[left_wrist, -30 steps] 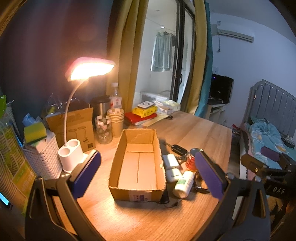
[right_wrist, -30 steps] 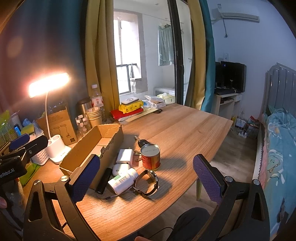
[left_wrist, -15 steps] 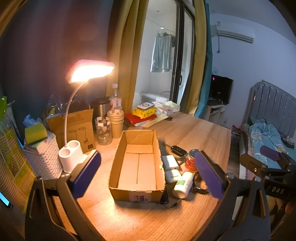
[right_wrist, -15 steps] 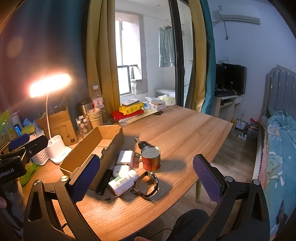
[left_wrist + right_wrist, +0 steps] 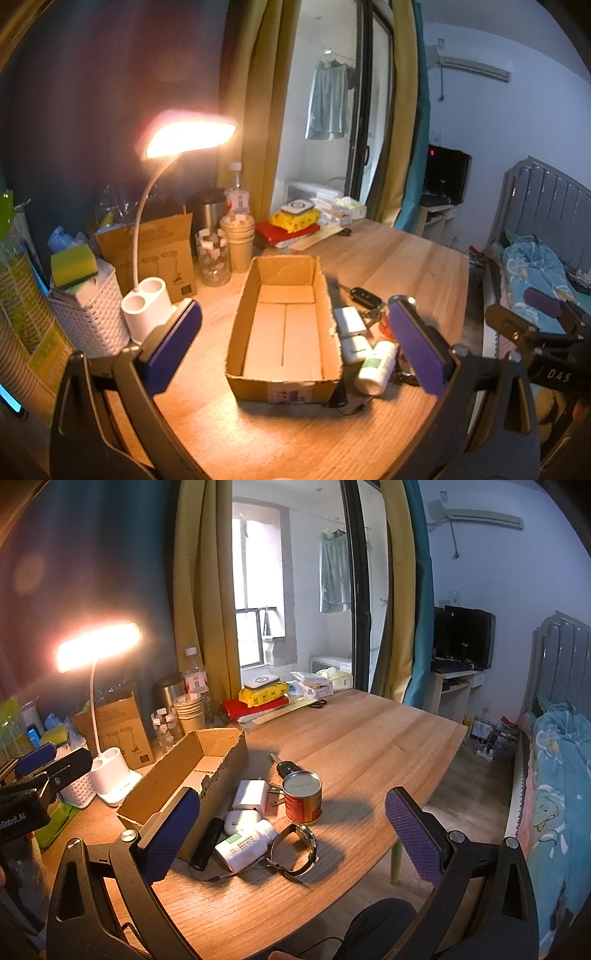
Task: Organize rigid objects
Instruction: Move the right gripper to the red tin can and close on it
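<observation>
Left gripper [image 5: 293,345]: jaws spread wide, nothing between them; held above the table, aimed along the cardboard box.
Right gripper [image 5: 291,840]: jaws spread wide, nothing held; the small items lie on the table in the gap between its pads.
Cardboard box [image 5: 284,325]: open top, nothing visible inside; stands on the wooden table [image 5: 369,738].
Charger [image 5: 251,794]: white block, just beside the box's long wall.
Earbud case [image 5: 242,820]: white, beside the box, touching the pill bottle.
Pill bottle [image 5: 245,844]: white, lying on its side near the box's front corner.
Black stick [image 5: 207,843]: lies along the box wall, a thin cord trailing from it.
Can [image 5: 302,796]: red, upright, on the far side of the charger from the box.
Car key [image 5: 284,768]: black, beyond the can.
Watch [image 5: 295,849]: beside the pill bottle, away from the box.
Lamp [image 5: 147,310]: lit, on the box's other side.
</observation>
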Action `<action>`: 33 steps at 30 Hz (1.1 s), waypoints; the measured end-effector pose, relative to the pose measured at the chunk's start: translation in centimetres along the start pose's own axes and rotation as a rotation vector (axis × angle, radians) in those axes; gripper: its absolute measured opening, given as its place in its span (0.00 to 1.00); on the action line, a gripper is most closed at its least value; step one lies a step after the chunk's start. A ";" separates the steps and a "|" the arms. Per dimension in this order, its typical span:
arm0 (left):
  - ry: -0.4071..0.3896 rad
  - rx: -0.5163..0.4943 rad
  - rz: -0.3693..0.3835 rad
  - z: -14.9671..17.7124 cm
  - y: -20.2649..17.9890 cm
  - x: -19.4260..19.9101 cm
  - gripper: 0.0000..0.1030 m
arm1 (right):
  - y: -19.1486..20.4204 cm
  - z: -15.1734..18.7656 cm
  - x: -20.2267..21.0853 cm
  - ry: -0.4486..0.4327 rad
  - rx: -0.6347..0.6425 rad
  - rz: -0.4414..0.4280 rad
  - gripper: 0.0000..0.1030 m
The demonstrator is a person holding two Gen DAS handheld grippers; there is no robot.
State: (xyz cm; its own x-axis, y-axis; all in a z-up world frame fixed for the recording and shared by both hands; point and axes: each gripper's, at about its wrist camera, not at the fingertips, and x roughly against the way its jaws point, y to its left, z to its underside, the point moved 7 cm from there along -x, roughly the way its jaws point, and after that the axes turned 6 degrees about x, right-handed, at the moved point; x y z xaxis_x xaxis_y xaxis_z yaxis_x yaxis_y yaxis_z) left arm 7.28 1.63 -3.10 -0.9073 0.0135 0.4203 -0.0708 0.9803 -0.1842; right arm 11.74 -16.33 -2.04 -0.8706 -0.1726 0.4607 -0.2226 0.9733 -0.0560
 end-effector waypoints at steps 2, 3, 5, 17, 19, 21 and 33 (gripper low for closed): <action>0.019 0.007 -0.010 0.1 0.5 -0.7 0.99 | 0.0 0.0 -0.6 0.007 0.007 0.002 0.99; 0.032 0.009 -0.019 0.2 1.0 -1.3 0.99 | 0.0 0.1 -0.9 0.012 0.013 0.004 0.99; 0.055 0.013 -0.026 0.5 1.5 -2.2 0.99 | 0.0 0.2 -1.7 0.018 0.020 0.003 0.99; 0.189 0.057 -0.086 3.2 5.9 -8.5 0.99 | 0.4 2.4 -6.6 0.093 0.045 -0.031 0.99; 0.208 0.060 -0.096 3.8 6.4 -9.4 0.99 | 0.5 2.8 -7.4 0.107 0.049 -0.038 0.99; 0.222 0.058 -0.102 4.4 6.9 -10.2 0.99 | 0.4 3.3 -8.3 0.123 0.048 -0.042 0.99; 0.327 0.069 -0.092 6.2 8.3 -14.2 0.84 | -1.4 3.9 -14.8 0.168 0.043 -0.027 0.99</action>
State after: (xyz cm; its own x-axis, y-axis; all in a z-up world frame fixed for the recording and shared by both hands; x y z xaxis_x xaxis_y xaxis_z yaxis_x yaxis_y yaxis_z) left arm 17.03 8.38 -16.09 -0.7158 -0.0011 0.6983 -0.1840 0.9649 -0.1871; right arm 23.27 -15.72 -12.23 -0.7793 -0.1679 0.6037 -0.2672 0.9605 -0.0778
